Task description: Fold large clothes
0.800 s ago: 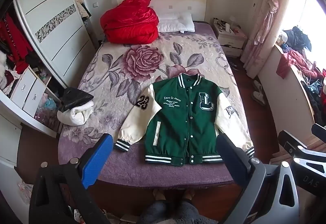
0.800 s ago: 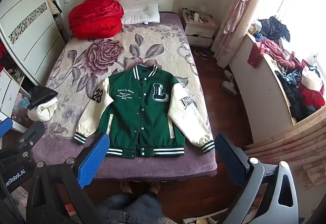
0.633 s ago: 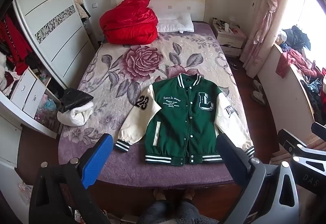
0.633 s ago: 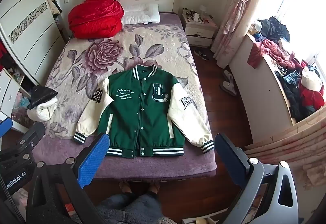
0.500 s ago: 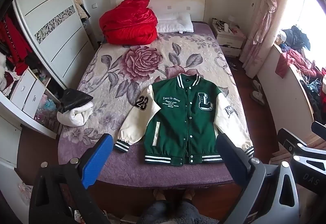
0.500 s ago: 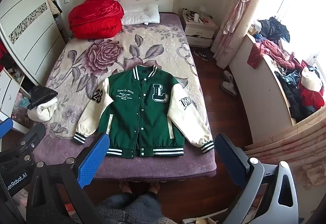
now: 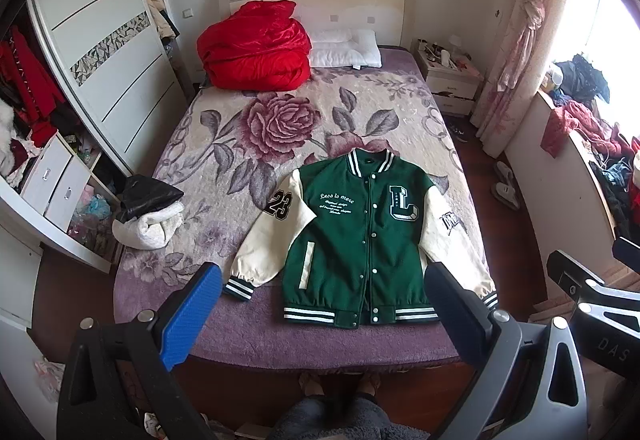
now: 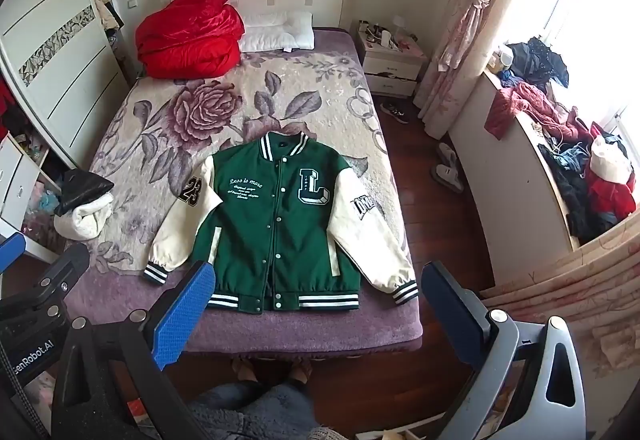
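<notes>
Holding the left gripper (image 7: 324,294) and right gripper (image 8: 316,290) wide and empty above the bed's (image 7: 280,336) foot edge, we note the jacket (image 7: 360,236) flat ahead, collar-to-hem axis running away, between both.

Readable markings on the jacket and the rig

On the varsity jacket (image 7: 360,236), "23" is shown on one sleeve, "Less is more" and a large "L" on the chest; the other sleeve's patch cannot be read. "DAS" and "enRobot.AI" are printed on the neighbouring claw (image 8: 36,304) bodies.

Bright daylight from the window (image 8: 592,20) at right, glare blown white there; soft shadows, sharp centre; strong fisheye bending, dark corners
</notes>
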`<action>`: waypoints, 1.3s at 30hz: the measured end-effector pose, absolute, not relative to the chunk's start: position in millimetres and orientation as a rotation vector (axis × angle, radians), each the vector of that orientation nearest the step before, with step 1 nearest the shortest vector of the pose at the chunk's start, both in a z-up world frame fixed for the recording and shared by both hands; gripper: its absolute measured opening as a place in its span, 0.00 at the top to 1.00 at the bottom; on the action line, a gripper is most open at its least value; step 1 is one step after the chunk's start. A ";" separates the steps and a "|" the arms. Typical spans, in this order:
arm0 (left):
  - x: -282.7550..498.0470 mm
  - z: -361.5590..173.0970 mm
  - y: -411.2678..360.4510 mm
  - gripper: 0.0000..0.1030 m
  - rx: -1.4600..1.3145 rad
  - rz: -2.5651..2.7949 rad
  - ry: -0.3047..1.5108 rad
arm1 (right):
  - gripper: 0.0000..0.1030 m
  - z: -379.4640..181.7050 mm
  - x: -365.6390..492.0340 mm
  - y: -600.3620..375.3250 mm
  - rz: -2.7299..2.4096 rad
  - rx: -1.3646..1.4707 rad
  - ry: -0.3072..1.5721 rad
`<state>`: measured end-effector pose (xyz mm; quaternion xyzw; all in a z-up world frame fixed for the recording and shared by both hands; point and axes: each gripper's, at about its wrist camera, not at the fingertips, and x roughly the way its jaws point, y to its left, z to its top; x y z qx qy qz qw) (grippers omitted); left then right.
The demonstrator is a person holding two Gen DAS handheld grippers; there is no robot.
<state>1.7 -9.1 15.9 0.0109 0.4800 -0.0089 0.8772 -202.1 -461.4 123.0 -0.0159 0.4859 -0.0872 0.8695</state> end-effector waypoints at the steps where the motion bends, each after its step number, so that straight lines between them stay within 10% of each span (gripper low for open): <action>1: 1.9 16.9 -9.5 0.00 0.022 -0.017 1.000 | 0.00 122.7 -202.4 -461.4 -0.182 -0.033 1.016; 39: 4.8 20.2 -11.2 0.00 0.020 -0.025 0.981 | 0.00 149.3 -194.8 -472.0 -0.186 -0.041 0.999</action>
